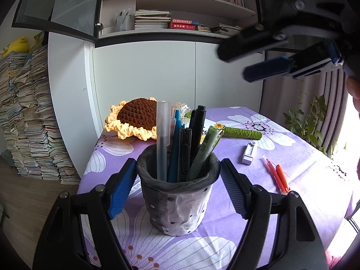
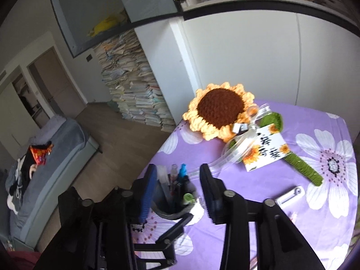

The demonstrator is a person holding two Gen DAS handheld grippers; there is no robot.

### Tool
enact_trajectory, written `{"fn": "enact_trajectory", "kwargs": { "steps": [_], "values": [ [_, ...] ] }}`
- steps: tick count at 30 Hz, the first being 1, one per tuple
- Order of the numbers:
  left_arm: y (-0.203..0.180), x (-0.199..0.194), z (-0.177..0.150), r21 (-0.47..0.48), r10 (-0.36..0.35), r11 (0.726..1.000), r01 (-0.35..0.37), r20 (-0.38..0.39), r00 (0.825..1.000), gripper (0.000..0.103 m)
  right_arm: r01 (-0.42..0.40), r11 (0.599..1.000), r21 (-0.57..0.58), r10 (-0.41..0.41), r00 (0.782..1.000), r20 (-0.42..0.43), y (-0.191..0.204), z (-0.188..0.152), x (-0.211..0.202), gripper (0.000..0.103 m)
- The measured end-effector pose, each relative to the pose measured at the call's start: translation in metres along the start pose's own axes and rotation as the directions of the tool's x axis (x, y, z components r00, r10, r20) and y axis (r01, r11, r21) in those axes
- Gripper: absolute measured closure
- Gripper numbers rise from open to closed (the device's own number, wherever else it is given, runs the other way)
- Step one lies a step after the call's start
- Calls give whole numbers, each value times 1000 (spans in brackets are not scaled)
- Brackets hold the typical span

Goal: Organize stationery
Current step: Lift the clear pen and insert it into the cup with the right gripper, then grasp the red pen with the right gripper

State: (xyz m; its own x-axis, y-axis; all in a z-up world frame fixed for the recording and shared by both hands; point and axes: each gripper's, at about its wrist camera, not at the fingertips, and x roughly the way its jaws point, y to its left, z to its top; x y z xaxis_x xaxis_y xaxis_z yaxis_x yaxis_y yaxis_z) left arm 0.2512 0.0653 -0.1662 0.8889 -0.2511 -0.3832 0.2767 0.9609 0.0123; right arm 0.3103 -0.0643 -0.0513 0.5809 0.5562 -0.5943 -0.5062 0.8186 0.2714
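**Pens in the cup, right tool empty above it**

The left tool (image 1: 177,189) clamps the pen cup (image 1: 177,202) by its sides, holding it upright on the bench (image 1: 292,157). The right tool (image 2: 177,191) hangs over the cup with its jaws apart and nothing between them. Two orange pens (image 1: 277,175) and a white correction tape (image 1: 249,152) lie loose to the right. Risk: coming lower, the right tool could knock the tall pens (image 1: 180,146) and tip the soft cup.

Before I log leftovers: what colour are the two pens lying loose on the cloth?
Orange-red pens, clearest in the left wrist view.
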Motion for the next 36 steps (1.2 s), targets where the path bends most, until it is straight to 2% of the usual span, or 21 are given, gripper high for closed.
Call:
{"fn": "enact_trajectory", "kwargs": {
  "steps": [2, 4, 7, 9, 12, 15, 20, 24, 27, 28, 29, 30, 31, 36],
  "values": [
    [0, 0, 0, 0, 0, 1000, 0, 0, 1000, 28, 98, 995, 26, -99, 995, 14, -16, -5, -15, 49],
    [0, 0, 0, 1, -1, 1000, 1, 1, 1000, 28, 211, 976, 58, -210, 977, -26, -38, -14, -20, 49],
    [0, -1, 1, 3, -1, 1000, 1, 2, 1000, 28, 355, 922, 158, -330, 930, -163, -87, -35, -10, 49],
    [1, -1, 1, 3, -2, 1000, 2, 2, 1000, 28, 396, 892, 220, -340, 906, -253, -117, -52, 1, 49],
    [1, 0, 1, 2, 0, 1000, 0, 1, 1000, 28, 412, 871, 268, -324, 891, -317, -141, -68, 13, 49],
    [2, 0, 1, 2, -1, 1000, 1, 1, 1000, 28, 397, 867, 303, -289, 894, -343, -152, -72, 24, 49],
    [2, 0, 1, 2, 0, 1000, 0, 1, 1000, 28, 396, 860, 321, -271, 889, -369, -160, -74, 41, 49],
    [2, 0, 1, 2, -1, 1000, 1, 1, 1000, 27, 372, 862, 344, -234, 894, -382, -167, -76, 54, 49],
    [2, 0, 1, 2, -1, 1000, 1, 1, 1000, 27, 383, 870, 311, -256, 889, -380, -163, -74, 60, 50],
    [2, 0, 0, 2, 0, 1000, 0, 0, 1000, 27, 391, 873, 292, -268, 884, -383, -161, -73, 62, 58],
    [2, 0, 1, 2, -1, 1000, 1, 0, 1000, 27, 393, 878, 273, -275, 881, -384, -159, -72, 64, 62],
    [2, 1, 0, 1, 0, 1000, 0, -1, 1000, 27, 401, 883, 242, -292, 875, -385, -155, -71, 67, 79],
    [2, 1, 0, 1, 0, 1000, 0, -2, 1000, 27, 391, 891, 231, -284, 877, -388, -154, -70, 69, 83],
    [2, 1, -1, 1, 1, 1000, -1, -2, 1000, 27, 332, 900, 282, -218, 904, -368, -156, -70, 67, 85]
  ]
}}
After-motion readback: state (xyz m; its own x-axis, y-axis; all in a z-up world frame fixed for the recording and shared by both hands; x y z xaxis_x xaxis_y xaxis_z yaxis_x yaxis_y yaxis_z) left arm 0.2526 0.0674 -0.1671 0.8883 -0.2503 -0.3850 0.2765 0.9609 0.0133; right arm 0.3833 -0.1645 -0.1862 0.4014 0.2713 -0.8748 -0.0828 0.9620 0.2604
